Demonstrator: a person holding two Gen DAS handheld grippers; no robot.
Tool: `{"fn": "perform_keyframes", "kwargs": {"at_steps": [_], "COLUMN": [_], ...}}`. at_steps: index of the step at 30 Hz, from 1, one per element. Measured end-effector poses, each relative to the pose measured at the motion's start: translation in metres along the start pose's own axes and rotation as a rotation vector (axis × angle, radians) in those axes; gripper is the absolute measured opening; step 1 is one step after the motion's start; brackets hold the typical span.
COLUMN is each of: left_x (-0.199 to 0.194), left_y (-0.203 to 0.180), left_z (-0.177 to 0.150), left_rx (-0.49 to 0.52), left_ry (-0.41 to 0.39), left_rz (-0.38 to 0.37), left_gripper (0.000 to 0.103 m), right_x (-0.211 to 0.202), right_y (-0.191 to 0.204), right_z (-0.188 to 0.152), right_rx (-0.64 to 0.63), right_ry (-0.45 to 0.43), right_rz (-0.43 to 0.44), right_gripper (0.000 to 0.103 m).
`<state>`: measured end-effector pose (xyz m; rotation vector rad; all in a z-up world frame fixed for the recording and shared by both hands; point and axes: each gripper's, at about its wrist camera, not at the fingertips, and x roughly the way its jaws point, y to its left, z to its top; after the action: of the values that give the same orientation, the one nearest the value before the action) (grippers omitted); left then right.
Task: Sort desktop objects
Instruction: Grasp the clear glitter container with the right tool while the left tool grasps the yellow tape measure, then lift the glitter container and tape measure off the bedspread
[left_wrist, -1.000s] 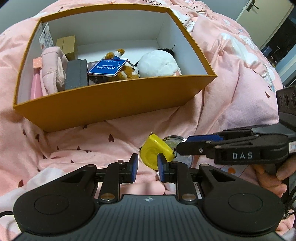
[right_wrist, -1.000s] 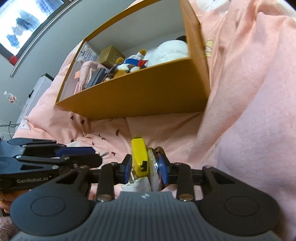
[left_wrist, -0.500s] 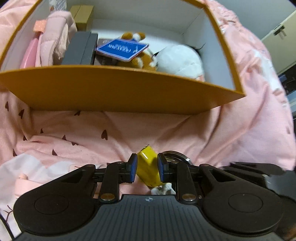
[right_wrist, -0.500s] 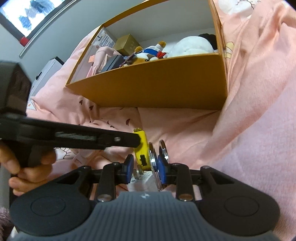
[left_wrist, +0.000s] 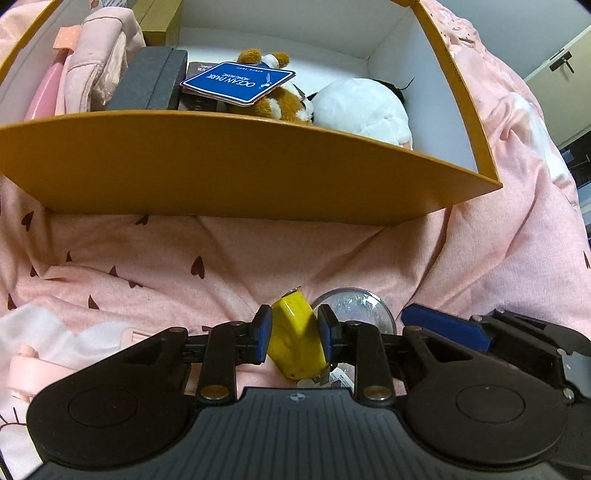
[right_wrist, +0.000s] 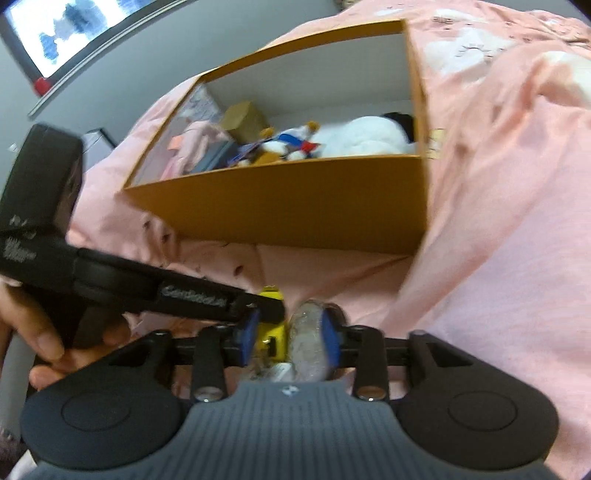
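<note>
In the left wrist view the left gripper (left_wrist: 294, 332) sits at the bottom centre of the frame, its blue pads on either side of a yellow tape measure (left_wrist: 295, 339); the jaws are opening, partly apart, with the tape measure between them and the pads close against its sides, though whether they press on it cannot be told; just right of it a round clear glittery disc (left_wrist: 354, 308) stands on edge on the pink blanket (left_wrist: 147, 258). The right gripper (left_wrist: 443, 326) enters from the lower right of that frame, one blue pad showing beside the disc.

In the blurred right wrist view the right gripper (right_wrist: 288, 338) is at lower centre; its jaws are opening, fairly wide, spanning both the tape measure (right_wrist: 271, 328) and the disc (right_wrist: 308, 343), the right pad against the disc; a firm grip cannot be confirmed. The left gripper (right_wrist: 258, 308) reaches in from the left, held by a hand (right_wrist: 33, 336).

Above, in the upper half of both frames, an orange box (left_wrist: 236, 166) rests on the blanket; it holds a white plush (left_wrist: 365, 107), a brown plush toy with a blue tag (left_wrist: 258, 85), a dark grey case (left_wrist: 147, 79) and a pink pouch (left_wrist: 96, 59).
</note>
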<state>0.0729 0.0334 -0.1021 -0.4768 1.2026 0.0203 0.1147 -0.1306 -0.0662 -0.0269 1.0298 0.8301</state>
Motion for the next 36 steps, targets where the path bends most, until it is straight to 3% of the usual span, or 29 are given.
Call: {"fn": "perform_keyframes", "kwargs": {"at_steps": [6,11,14,18,23,25,30,33,36], "left_x": [-0.001,-0.002,-0.003,-0.004,-0.008,-0.009,-0.01,-0.012,-0.012], "left_y": [0.004,0.006,0.01,0.013,0.016,0.016,0.021,0.027,0.03], "left_z": [-0.001,-0.001,-0.001,0.0,-0.001,0.0,-0.002,-0.003,-0.003], "left_rx": [-0.011,-0.017,-0.026,-0.036,-0.043,-0.045,-0.071,-0.096,-0.117], "left_ry": [-0.006,-0.011,-0.019,-0.021,-0.025,-0.025,-0.019,-0.018,-0.014], "left_rz": [-0.006,-0.009,-0.008,-0.016,-0.022,-0.024,-0.04,-0.053,-0.068], "left_gripper": [0.031,0.031,0.031,0.031,0.031,0.031,0.031,0.031,0.031], "right_x": [0.002,0.022,0.036,0.048,0.051,0.047,0.031,0.023,0.02], "right_y": [0.001,0.0,-0.006,-0.015,-0.023,-0.027,-0.031,-0.029,-0.025], "right_z": [0.004,0.009,0.012,0.016,0.017,0.016,0.012,0.008,0.006], "right_rx": [-0.015,-0.072,-0.079,-0.048,0.006,0.042,0.086,0.083,0.061], "right_ry": [0.005,0.098,0.156,0.217,0.239,0.229,0.173,0.154,0.157], "right_rz": [-0.115,-0.227,-0.243,-0.182,-0.107,-0.058,0.038,0.121,0.127], "right_gripper": [0.045,0.045,0.048,0.06,0.06,0.05,0.038,0.035,0.032]}}
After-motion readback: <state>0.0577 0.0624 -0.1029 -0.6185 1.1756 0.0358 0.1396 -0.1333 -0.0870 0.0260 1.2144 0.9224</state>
